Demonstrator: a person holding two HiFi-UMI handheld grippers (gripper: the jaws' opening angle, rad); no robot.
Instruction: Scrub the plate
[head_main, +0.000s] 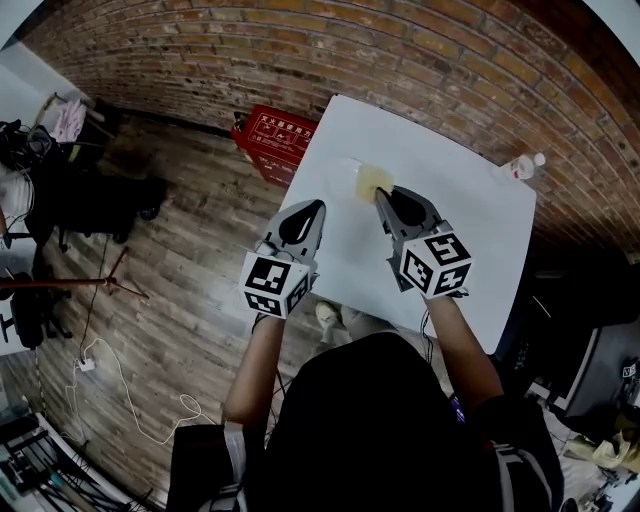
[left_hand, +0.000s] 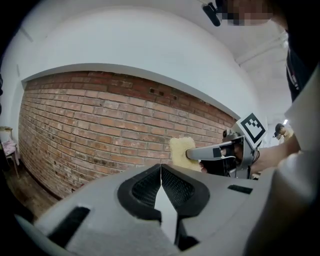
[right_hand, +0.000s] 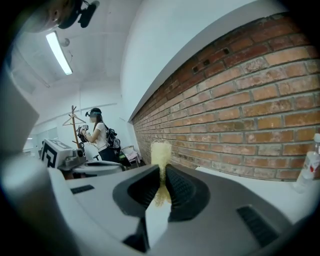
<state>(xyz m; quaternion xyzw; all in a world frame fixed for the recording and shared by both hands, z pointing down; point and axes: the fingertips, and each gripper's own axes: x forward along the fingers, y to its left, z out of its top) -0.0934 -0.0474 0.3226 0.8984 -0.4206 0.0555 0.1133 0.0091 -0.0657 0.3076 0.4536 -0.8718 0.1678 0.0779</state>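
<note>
Sponge (head_main: 373, 182), yellow and rough, is what I grasp with my right gripper (head_main: 380, 192): in the right gripper view its two jaws are clenched on the lower part of it, and the upper part stands out above the jaw tips. The sponge hangs over the white table (head_main: 450, 220), toward the far side of it. Whether a plate lies under it I cannot tell, because the table top looks only white in every view.

My left gripper (head_main: 320, 207) is just beside the right one, above the left edge of the table. Its jaws are pressed fully together and nothing is between them. Both grippers point toward the brick wall (head_main: 400, 60), nearly level. From the left gripper view I see the right gripper from the side, with the sponge in its tips.

At the far right corner of the table a plastic bottle (head_main: 522, 166) lies, well apart from the sponge. A red box (head_main: 272, 135) stands on the wooden floor (head_main: 180, 290), near the far left corner of the table.
</note>
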